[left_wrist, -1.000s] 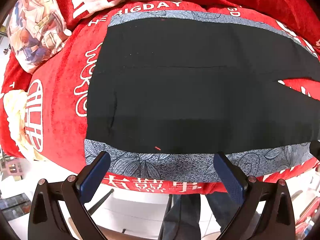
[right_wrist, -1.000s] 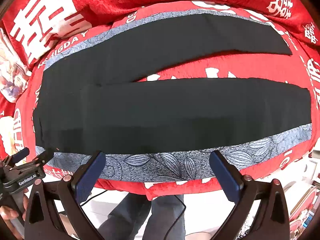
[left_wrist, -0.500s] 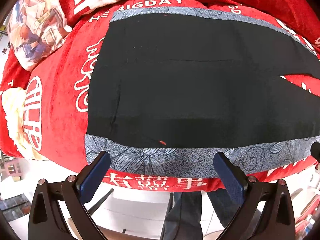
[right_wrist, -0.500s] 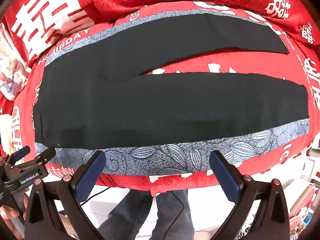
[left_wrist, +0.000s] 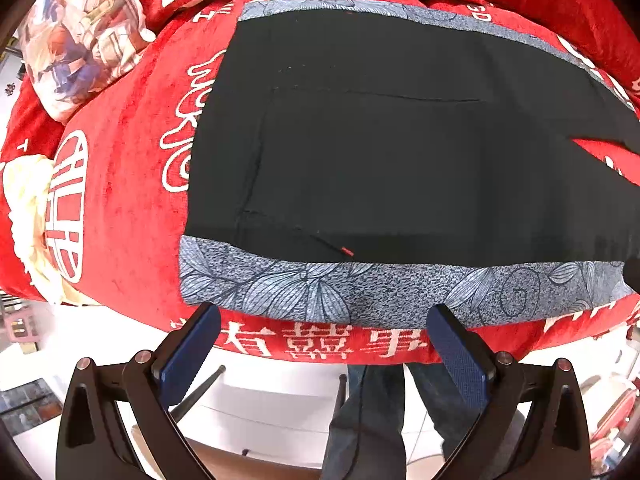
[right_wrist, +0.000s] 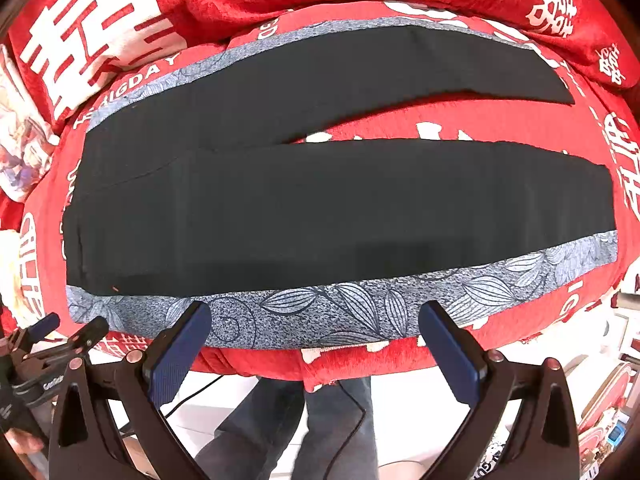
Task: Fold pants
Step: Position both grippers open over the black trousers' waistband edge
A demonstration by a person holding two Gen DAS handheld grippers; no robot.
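Black pants (left_wrist: 400, 152) with a grey leaf-print side stripe (left_wrist: 360, 288) lie flat on a red blanket (left_wrist: 132, 200). The waist is at the left, the two legs (right_wrist: 360, 216) spread to the right with a gap between them. My left gripper (left_wrist: 324, 344) is open and empty, just off the near edge by the waist end. My right gripper (right_wrist: 316, 344) is open and empty, just off the near edge by the middle of the near leg's stripe (right_wrist: 360, 308). The left gripper also shows at the right wrist view's lower left (right_wrist: 48, 344).
A printed pillow (left_wrist: 80, 40) lies at the far left. A cream cloth (left_wrist: 24, 208) sits at the left edge. The person's legs (right_wrist: 280, 420) stand below the near edge on a white floor. Cluttered items (right_wrist: 608, 420) sit at the lower right.
Both grippers have moved in closer to the near edge of the pants; the grey stripe now looks larger and nearer to the fingertips. Both stay open.
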